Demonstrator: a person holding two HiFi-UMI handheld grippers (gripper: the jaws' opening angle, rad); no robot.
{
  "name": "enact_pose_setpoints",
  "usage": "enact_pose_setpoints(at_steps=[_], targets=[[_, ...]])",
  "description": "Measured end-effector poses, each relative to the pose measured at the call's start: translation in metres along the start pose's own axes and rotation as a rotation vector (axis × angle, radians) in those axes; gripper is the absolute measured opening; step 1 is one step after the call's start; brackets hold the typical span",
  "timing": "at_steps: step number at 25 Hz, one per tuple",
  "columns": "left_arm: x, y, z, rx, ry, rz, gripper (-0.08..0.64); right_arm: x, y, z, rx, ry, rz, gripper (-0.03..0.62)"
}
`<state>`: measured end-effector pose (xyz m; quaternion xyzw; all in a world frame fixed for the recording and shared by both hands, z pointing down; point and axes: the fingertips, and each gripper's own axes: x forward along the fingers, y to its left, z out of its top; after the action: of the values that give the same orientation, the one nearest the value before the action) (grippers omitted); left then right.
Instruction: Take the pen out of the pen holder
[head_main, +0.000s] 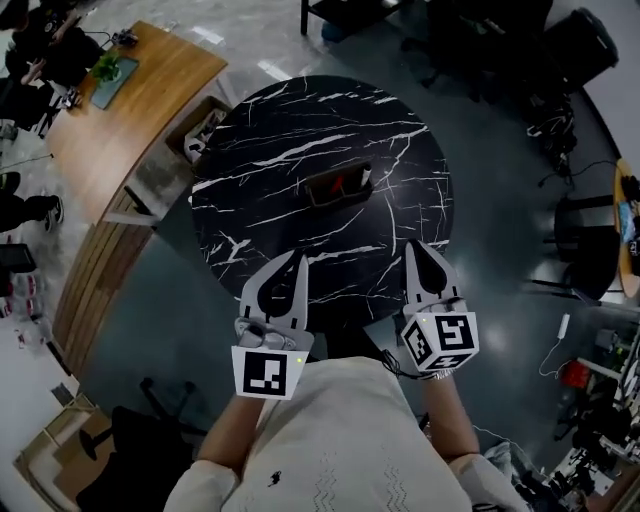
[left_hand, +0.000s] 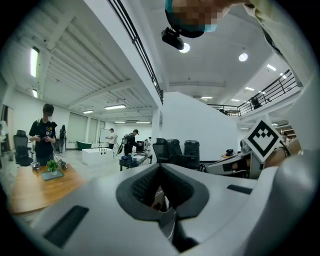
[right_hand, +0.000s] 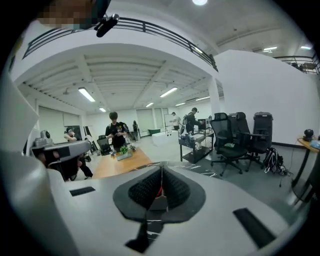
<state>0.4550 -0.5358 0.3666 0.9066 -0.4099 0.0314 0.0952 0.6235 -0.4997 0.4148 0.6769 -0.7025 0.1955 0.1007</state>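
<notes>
The left tool (head_main: 297, 258) and right tool (head_main: 412, 247) are squeezed shut, empty. The pen holder (head_main: 338, 186) sits on the bench (head_main: 260, 150), with a wooden desk (head_main: 130, 110) nearby.

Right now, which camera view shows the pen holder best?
The head view: it shows the whole pen holder from above, on the black marble table, with something red inside. Both gripper views look along shut jaws; only a thin sliver shows between them, red in the right one, too little to identify.
</notes>
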Motion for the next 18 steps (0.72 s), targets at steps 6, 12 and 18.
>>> enact_pose_setpoints(at_steps=[6, 12, 18], targets=[[0.031, 0.008, -0.01, 0.016, 0.047, 0.1, 0.009, 0.076, -0.033, -0.008, -0.021, 0.066, 0.045, 0.018], [0.054, 0.009, -0.028, 0.013, 0.102, 0.143, 0.011, 0.138, -0.045, -0.034, -0.057, 0.149, 0.092, 0.023], [0.076, 0.012, -0.036, 0.009, 0.137, 0.156, 0.011, 0.189, -0.057, -0.09, -0.038, 0.316, 0.119, 0.101]])
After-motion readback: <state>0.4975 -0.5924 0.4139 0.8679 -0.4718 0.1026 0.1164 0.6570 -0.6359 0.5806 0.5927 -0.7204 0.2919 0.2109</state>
